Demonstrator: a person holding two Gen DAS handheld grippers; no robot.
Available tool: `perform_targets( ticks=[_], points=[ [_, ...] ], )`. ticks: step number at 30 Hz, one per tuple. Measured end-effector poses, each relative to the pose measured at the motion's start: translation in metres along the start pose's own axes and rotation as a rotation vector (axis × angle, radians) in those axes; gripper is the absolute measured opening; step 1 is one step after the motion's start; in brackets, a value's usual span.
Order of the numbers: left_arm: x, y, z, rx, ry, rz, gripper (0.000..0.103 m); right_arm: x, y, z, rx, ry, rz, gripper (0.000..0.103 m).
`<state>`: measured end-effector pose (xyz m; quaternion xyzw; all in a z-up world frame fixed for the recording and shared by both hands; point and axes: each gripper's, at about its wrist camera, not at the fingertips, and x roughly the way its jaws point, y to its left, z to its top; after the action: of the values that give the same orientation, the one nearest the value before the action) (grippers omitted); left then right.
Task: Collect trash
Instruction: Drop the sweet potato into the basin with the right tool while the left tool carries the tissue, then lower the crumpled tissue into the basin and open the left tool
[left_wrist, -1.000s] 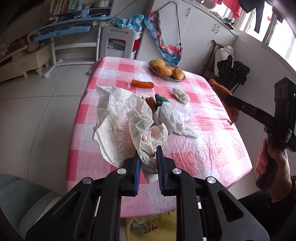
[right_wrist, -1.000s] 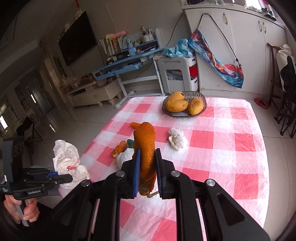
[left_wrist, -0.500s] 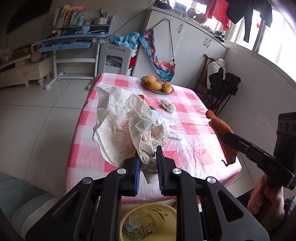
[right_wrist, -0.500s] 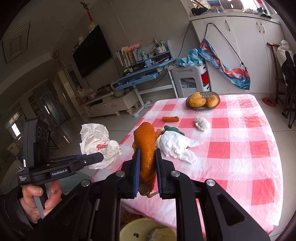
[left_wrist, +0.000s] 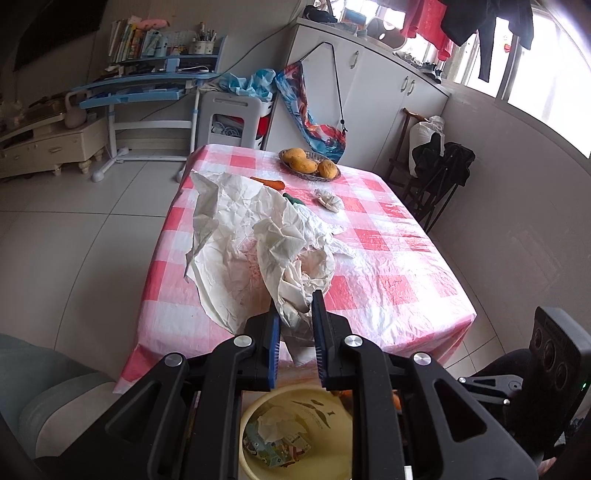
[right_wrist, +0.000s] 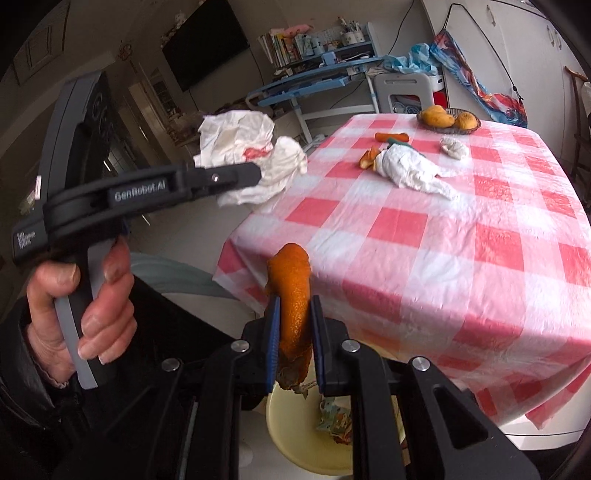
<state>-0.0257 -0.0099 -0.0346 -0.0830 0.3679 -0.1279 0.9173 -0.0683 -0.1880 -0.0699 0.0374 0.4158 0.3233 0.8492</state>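
Observation:
My left gripper (left_wrist: 294, 318) is shut on a big crumpled white paper (left_wrist: 240, 240) with red stains, held off the table's near edge; the right wrist view shows that paper (right_wrist: 251, 158) in the air left of the table. My right gripper (right_wrist: 294, 314) is shut on an orange peel (right_wrist: 291, 291), hanging over a pale yellow bin (right_wrist: 288, 432). The bin (left_wrist: 332, 443) on the floor below both grippers holds some paper scraps. On the red-and-white checked table (right_wrist: 461, 258) lie a white tissue wad (right_wrist: 410, 173), another peel piece (right_wrist: 369, 158), a carrot (right_wrist: 391, 137) and a small white wad (right_wrist: 455, 147).
A basket of mangoes (left_wrist: 309, 166) stands at the table's far end. A grey-green seat (left_wrist: 55, 398) is at the lower left. A person's hand (right_wrist: 81, 306) grips the left tool's handle. Folding chairs (left_wrist: 439, 177) stand right of the table, a desk and stool behind it.
Both grippers have drawn back from the table toward its near edge. The peel has come down from over the tabletop to above the bin. The white paper has left the table with the left gripper.

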Motion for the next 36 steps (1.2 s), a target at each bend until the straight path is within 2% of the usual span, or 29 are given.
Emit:
perform_targets(
  ticks=[3, 5, 6, 8, 10, 15, 18, 24, 26, 29, 30, 33, 36],
  points=[
    [-0.003, -0.002, -0.005, 0.010, 0.000, 0.002, 0.015, 0.006, 0.004, -0.012, 0.000, 0.052, -0.019, 0.021],
    [-0.005, -0.003, -0.009, 0.019, 0.003, 0.004, 0.015, 0.007, 0.002, -0.017, 0.014, 0.071, -0.030, 0.031],
    [-0.007, -0.006, -0.013, 0.024, 0.004, 0.004, 0.015, 0.005, 0.002, -0.018, 0.017, 0.061, -0.043, 0.040],
    [-0.009, -0.008, -0.017, 0.030, 0.011, 0.002, 0.015, -0.001, 0.002, -0.017, 0.026, 0.031, -0.054, 0.044],
    [-0.008, -0.011, -0.022, 0.036, 0.025, 0.002, 0.015, -0.009, -0.001, -0.016, 0.042, -0.016, -0.082, 0.056],
    [-0.006, -0.022, -0.039, 0.072, 0.071, 0.001, 0.015, -0.036, -0.009, -0.008, 0.081, -0.180, -0.139, 0.074],
    [0.000, -0.031, -0.053, 0.103, 0.126, -0.010, 0.015, -0.052, -0.010, -0.004, 0.085, -0.278, -0.183, 0.080],
    [0.016, -0.053, -0.087, 0.194, 0.306, -0.038, 0.017, -0.077, -0.015, -0.001, 0.106, -0.420, -0.266, 0.088],
    [0.019, -0.059, -0.097, 0.219, 0.359, -0.056, 0.022, -0.080, -0.020, -0.001, 0.126, -0.433, -0.277, 0.090],
    [0.019, -0.066, -0.107, 0.251, 0.391, -0.065, 0.044, -0.079, -0.026, 0.000, 0.147, -0.437, -0.289, 0.091],
    [0.018, -0.067, -0.107, 0.260, 0.387, -0.061, 0.049, -0.077, -0.027, 0.000, 0.150, -0.437, -0.291, 0.091],
    [0.016, -0.067, -0.105, 0.262, 0.361, -0.030, 0.056, -0.076, -0.027, 0.001, 0.143, -0.433, -0.296, 0.092],
    [0.012, -0.060, -0.096, 0.235, 0.302, 0.021, 0.064, -0.074, -0.025, 0.000, 0.131, -0.429, -0.300, 0.092]
  ],
)
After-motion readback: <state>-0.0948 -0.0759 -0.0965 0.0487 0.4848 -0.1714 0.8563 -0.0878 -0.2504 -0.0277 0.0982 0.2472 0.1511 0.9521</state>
